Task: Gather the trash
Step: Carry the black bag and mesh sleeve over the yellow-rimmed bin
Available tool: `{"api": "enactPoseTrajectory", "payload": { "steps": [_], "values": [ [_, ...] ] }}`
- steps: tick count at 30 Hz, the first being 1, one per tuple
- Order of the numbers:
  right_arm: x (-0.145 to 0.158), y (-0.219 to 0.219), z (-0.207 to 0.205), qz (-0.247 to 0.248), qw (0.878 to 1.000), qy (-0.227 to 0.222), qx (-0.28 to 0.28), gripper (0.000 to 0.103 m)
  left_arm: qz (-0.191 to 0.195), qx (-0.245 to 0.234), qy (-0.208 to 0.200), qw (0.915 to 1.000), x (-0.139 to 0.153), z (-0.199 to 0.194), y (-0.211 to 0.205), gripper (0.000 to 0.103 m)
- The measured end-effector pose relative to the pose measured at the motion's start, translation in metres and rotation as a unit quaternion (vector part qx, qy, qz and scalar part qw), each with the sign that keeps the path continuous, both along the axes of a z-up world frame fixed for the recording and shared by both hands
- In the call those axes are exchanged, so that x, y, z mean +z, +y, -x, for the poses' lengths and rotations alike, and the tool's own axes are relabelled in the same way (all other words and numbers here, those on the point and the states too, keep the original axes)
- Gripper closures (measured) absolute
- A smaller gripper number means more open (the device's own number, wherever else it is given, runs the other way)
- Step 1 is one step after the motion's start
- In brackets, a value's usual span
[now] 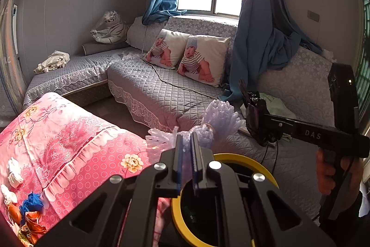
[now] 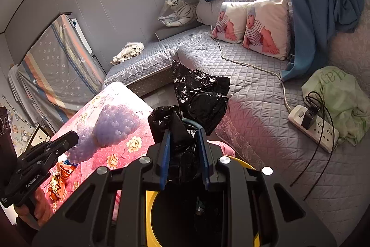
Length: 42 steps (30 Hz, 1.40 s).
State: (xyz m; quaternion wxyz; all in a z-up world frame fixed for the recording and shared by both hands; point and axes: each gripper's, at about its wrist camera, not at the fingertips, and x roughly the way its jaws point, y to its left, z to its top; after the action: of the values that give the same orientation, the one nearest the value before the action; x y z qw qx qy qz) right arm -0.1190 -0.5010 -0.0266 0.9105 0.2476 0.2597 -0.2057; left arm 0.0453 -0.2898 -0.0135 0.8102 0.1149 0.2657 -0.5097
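My left gripper [image 1: 186, 138] is shut on a pale lilac bubble-wrap bundle [image 1: 219, 117], held above a yellow-rimmed bin [image 1: 233, 157]. In the right wrist view the bundle [image 2: 113, 124] hangs from that gripper [image 2: 74, 138] over the pink table. My right gripper [image 2: 183, 133] is shut on a crumpled black plastic bag [image 2: 201, 94], also above the bin's rim [image 2: 150, 212]. From the left wrist view it [image 1: 254, 117] sits to the right with the bag [image 1: 256, 108] in its fingers. Loose wrappers [image 1: 30, 212] [image 2: 60, 175] lie on the pink floral tablecloth [image 1: 69, 142].
A grey quilted corner sofa [image 2: 254, 96] holds two baby-print pillows [image 1: 203, 59], a plush tiger [image 1: 111, 27], a crumpled cloth [image 1: 53, 61], a green bag [image 2: 340, 94] and a power strip [image 2: 314, 126] with cables. Blue curtains [image 1: 259, 38] hang at the window. A hand [image 1: 326, 173] grips the right handle.
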Motion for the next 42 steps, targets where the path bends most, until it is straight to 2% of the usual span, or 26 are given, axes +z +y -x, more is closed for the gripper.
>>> {"api": "enactPoseTrajectory", "payload": {
  "steps": [8, 21, 36, 42],
  "values": [
    [-0.022, -0.004, 0.011, -0.02, 1.0, 0.019, -0.009, 0.081, -0.036, -0.02, -0.003, 0.9991, -0.021, 0.013, -0.016, 0.097],
    [-0.059, -0.008, 0.015, -0.054, 0.996, 0.065, -0.015, 0.081, -0.09, -0.051, 0.016, 0.9945, -0.063, 0.025, -0.041, 0.097],
    [-0.095, -0.01, 0.01, -0.081, 0.991, 0.106, -0.01, 0.081, -0.136, -0.061, 0.06, 0.987, -0.103, 0.024, -0.056, 0.097],
    [-0.101, -0.01, 0.009, -0.089, 0.99, 0.113, -0.008, 0.081, -0.143, -0.06, 0.078, 0.9848, -0.11, 0.02, -0.058, 0.097]
  ]
}}
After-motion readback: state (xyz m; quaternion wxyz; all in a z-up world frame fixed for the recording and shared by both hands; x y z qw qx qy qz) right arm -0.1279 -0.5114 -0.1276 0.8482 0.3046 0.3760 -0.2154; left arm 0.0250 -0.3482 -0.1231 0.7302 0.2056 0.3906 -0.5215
